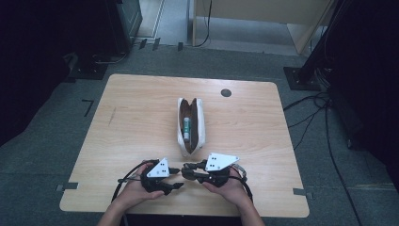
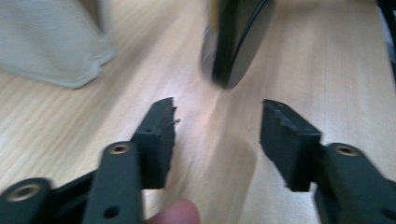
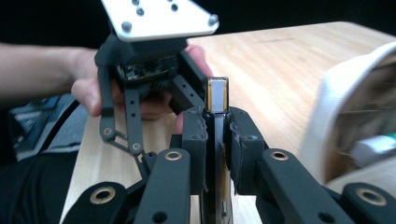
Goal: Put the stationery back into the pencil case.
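A person's two hands rested near the front edge of a light wooden desk (image 1: 141,117), each holding a black two-jaw tool with a grey three-cornered plate on top. The left tool (image 1: 178,178) pointed toward the right one, and its jaws stood well apart with nothing between them; in the left gripper view (image 2: 217,135) the bare wood showed through the gap. The right tool (image 1: 187,169) pointed back toward the left one. In the right gripper view (image 3: 217,135) its jaws were closed on a thin, flat, dark object with a pale metallic edge (image 3: 217,95), held upright on its edge. The same object appeared blurred, dark and rounded, just beyond the left tool's jaws in the left gripper view (image 2: 236,42). What the object was could not be told.

A cream fabric pencil pouch (image 1: 200,129) lay at the middle of the desk, running from back to front, its top open to show a dark brown lining. Inside lay a small green and white tube (image 1: 187,128). The pouch's near end sat just beyond the two tool tips. A small dark round hole cover (image 1: 226,92) sat near the back edge of the desk, right of centre.
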